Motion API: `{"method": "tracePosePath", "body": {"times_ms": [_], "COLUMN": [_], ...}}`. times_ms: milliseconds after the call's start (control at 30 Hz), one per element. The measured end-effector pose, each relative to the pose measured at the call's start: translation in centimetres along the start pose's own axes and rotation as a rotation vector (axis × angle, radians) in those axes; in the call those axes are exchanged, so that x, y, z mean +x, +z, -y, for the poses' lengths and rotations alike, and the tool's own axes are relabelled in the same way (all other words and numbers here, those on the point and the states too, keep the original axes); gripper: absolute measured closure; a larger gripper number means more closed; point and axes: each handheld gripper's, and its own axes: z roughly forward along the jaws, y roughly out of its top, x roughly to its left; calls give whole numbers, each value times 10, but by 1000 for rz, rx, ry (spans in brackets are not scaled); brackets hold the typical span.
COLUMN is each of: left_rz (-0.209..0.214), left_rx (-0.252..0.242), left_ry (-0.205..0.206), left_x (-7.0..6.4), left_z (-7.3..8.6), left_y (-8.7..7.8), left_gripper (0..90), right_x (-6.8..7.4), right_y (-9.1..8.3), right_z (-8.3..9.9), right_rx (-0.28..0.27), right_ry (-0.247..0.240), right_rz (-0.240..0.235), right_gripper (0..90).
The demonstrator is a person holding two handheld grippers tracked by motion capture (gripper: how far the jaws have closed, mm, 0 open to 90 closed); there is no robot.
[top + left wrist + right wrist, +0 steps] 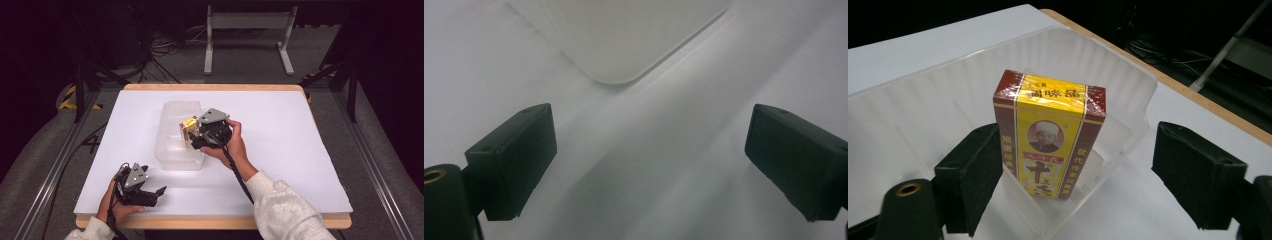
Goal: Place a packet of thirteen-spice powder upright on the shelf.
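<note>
Two grippers over white table (280, 150). Right gripper (1073, 175) at clear plastic bin (172, 150), jaws spread wide, gripping nothing; yellow-and-maroon box (1050, 132) upright inside bin, beside one jaw. Left gripper (150, 192) near table's front edge, jaws apart, empty, close to bin corner (611, 75).

White table (280, 150) — clear plastic tub (172, 150) on it.

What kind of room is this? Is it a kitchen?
Probably not a kitchen; it looks like a lab or recording studio. A white table stands among dark curtains, loose floor cables and metal rails, and a person works there with hand-held grippers.
</note>
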Motion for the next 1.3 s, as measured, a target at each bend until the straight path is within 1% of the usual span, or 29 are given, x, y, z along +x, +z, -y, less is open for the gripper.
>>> {"method": "tracePosePath", "body": {"times_ms": [233,367,467,533,633,667,733,867,1133,1300], "left_rz": [-3,-2,-3,-5,-5,-4,-5,-6,-10,-10], "left_rx": [5,3,1,2,3,3,4,4,8,11], "left_ry": [3,2,0,-1,0,1,1,0,2,5], "left_x": [0,0,0,0,0,0,0,0,-1,-1], "left_z": [0,0,0,0,0,0,0,0,-1,-1], "left_y": [0,0,0,0,0,0,0,0,1,1], "left_gripper": [70,70,70,70,70,70,69,69,69,69], "right_x": [-4,-8,-10,-11,-12,-15,-17,-20,-32,-40], "right_y": [-8,-14,-16,-19,-22,-25,-27,-32,-44,-53], "right_z": [2,7,9,10,12,13,14,17,27,35], "right_rx": [-6,8,13,15,19,22,25,25,35,48], "right_ry": [-14,-49,-62,-73,-79,-96,-109,-118,-121,-149], "right_rz": [-2,0,0,9,10,10,16,15,33,61], "right_gripper": [198,195,193,193,192,191,190,185,180,175]}}
